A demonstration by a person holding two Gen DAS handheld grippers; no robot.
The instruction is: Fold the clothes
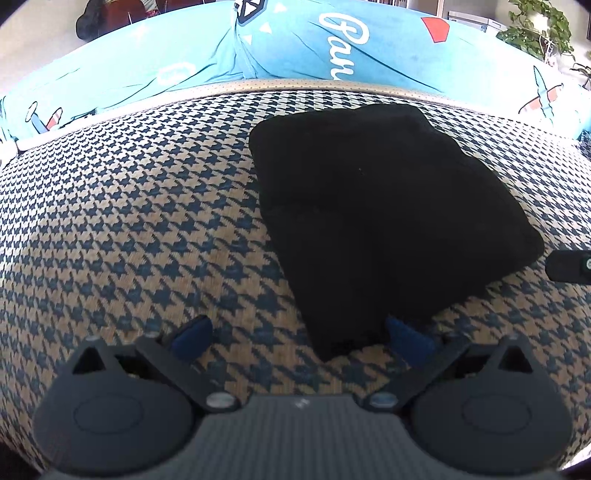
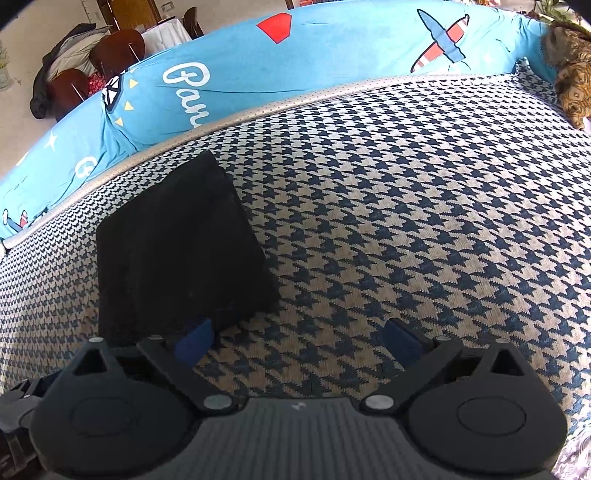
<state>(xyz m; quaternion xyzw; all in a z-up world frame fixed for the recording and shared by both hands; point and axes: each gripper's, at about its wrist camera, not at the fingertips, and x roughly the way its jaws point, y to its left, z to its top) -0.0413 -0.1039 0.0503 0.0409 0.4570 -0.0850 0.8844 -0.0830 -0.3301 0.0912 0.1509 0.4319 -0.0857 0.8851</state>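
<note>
A black garment (image 1: 388, 221) lies folded into a compact block on the houndstooth cushion (image 1: 129, 229). My left gripper (image 1: 299, 341) is open just in front of its near corner, blue pads wide apart, holding nothing. In the right wrist view the same black garment (image 2: 177, 251) sits ahead and to the left on the houndstooth cushion (image 2: 406, 221). My right gripper (image 2: 299, 339) is open too, and its left pad (image 2: 194, 341) is close to the garment's near edge; whether it touches is unclear. A dark part of the right gripper (image 1: 570, 266) shows at the right edge of the left wrist view.
A turquoise printed cover (image 1: 332, 44) runs along the back of the cushion, also seen as the turquoise cover (image 2: 295, 66). A brown patterned cloth (image 2: 570, 85) lies at the far right corner. Wooden chairs with a dark jacket (image 2: 66, 70) stand behind. A potted plant (image 1: 535, 29) is beyond.
</note>
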